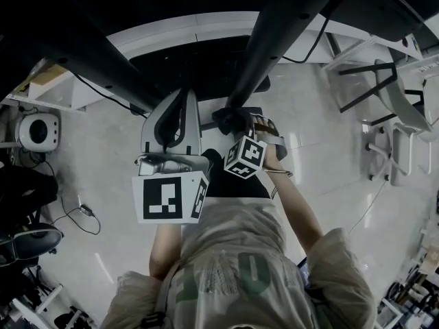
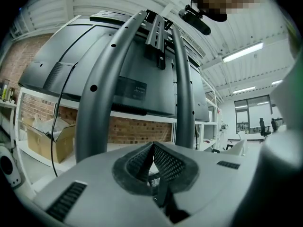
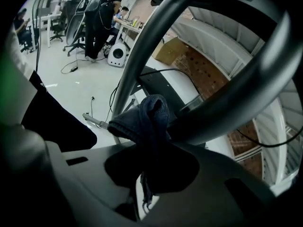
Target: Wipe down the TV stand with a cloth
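Observation:
The TV stand's dark grey tubes [image 1: 274, 40] slant down from the upper right to the middle of the head view. My right gripper [image 1: 240, 125] is shut on a dark blue cloth [image 1: 228, 120], which is pressed against the lower part of a tube. In the right gripper view the bunched cloth [image 3: 147, 117] sticks out of the shut jaws [image 3: 150, 143] and touches the curved tube [image 3: 222, 89]. My left gripper [image 1: 180, 107] hangs just left of it, shut and empty [image 2: 153, 149]. Two stand tubes [image 2: 102, 84] and the TV's back [image 2: 128, 65] rise before it.
A white shelf unit [image 1: 206, 27] runs behind the stand. A white chair [image 1: 401, 115] stands at the right, and a round white device [image 1: 38, 129] and a floor cable [image 1: 77, 211] at the left. A cardboard box [image 2: 45, 138] sits on a low shelf. Office chairs [image 3: 71, 18] stand far off.

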